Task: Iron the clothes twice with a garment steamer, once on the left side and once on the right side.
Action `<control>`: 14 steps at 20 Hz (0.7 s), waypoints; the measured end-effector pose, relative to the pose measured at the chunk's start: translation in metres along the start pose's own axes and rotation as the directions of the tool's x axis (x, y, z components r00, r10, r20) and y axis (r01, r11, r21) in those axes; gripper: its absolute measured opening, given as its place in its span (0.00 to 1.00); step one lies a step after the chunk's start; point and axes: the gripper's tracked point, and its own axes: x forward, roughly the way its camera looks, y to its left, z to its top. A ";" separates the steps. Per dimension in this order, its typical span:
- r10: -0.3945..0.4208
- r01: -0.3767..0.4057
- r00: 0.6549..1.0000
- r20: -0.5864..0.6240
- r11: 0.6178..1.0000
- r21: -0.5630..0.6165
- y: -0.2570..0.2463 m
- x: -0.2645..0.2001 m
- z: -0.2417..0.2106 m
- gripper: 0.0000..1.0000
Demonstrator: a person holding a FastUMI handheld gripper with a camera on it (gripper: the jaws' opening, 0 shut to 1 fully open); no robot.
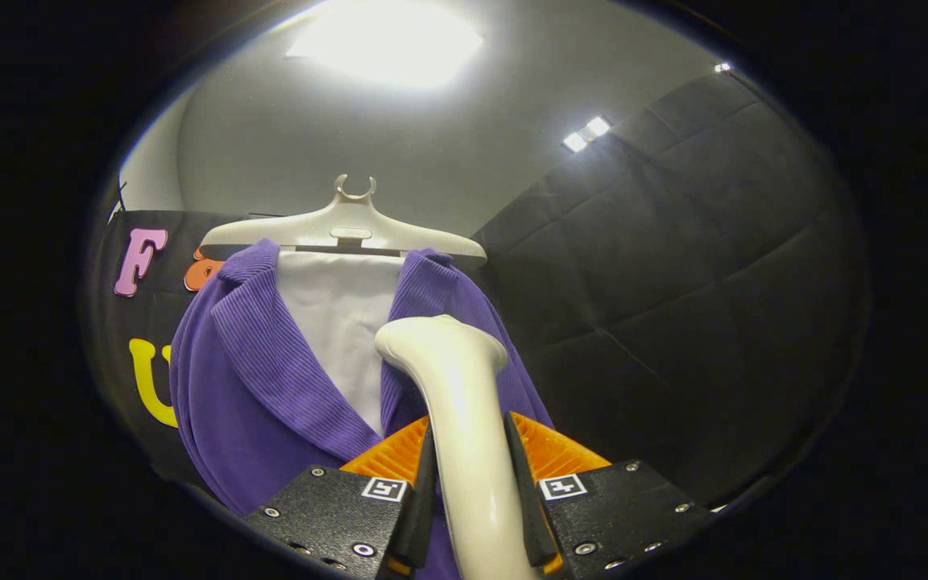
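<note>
We hold the steamer [464,419] pinched between the jaws, its head just before the purple jacket [246,387] on the hanger [343,229]. The smooth handle may slip or twist.

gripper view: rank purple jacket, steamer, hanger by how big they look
1. purple jacket, largest.
2. steamer, held in the shut gripper; so close to the camera that it looks oversized.
3. hanger, smallest; partly covered by the jacket.

steamer [464,419] between tongs [472,483], garment [254,379] beyond
</note>
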 end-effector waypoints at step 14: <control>-0.042 0.064 0.971 -0.236 0.994 0.086 -0.056 -0.062 -0.140 0.45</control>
